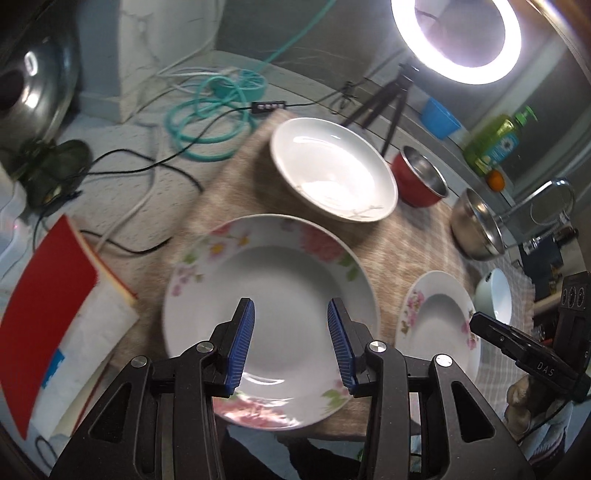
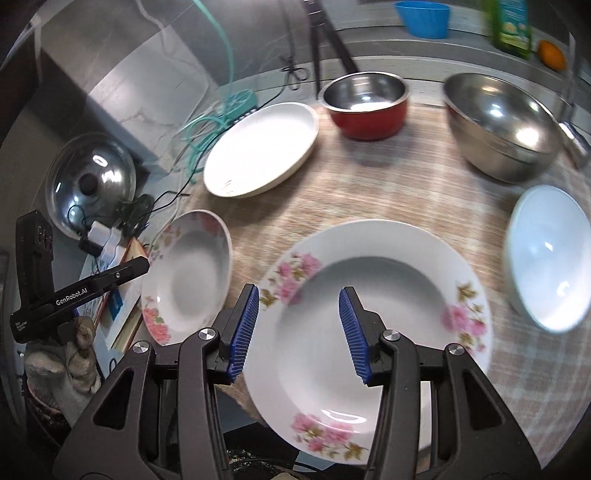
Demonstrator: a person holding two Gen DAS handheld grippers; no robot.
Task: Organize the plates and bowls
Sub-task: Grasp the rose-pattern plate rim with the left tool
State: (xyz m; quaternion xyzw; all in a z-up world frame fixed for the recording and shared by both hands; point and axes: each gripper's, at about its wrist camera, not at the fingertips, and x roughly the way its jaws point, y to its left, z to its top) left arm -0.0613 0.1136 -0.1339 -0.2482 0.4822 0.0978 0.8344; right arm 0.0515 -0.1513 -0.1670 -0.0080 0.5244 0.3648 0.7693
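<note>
Two floral deep plates lie on the woven mat (image 1: 406, 251). My left gripper (image 1: 291, 306) hovers open over the larger-looking floral plate (image 1: 269, 280), its blue pads apart with nothing between them. My right gripper (image 2: 299, 291) hangs open above the other floral plate (image 2: 388, 306), whose near rim reaches past the table's front edge. Behind them stand a plain white plate (image 1: 332, 170) (image 2: 262, 147), a red bowl with a steel inside (image 1: 421, 177) (image 2: 369, 107), a steel bowl (image 1: 476, 225) (image 2: 506, 125) and a white bowl (image 1: 495, 299) (image 2: 546, 258).
A red book (image 1: 48, 314) lies left of the mat. Cables, a teal hose (image 1: 210, 110) and a steel pot lid (image 2: 90, 181) crowd the back left. A tripod (image 1: 388, 99) with a ring light (image 1: 458, 37), a blue cup (image 2: 424, 18) and a green bottle (image 1: 495, 140) line the back.
</note>
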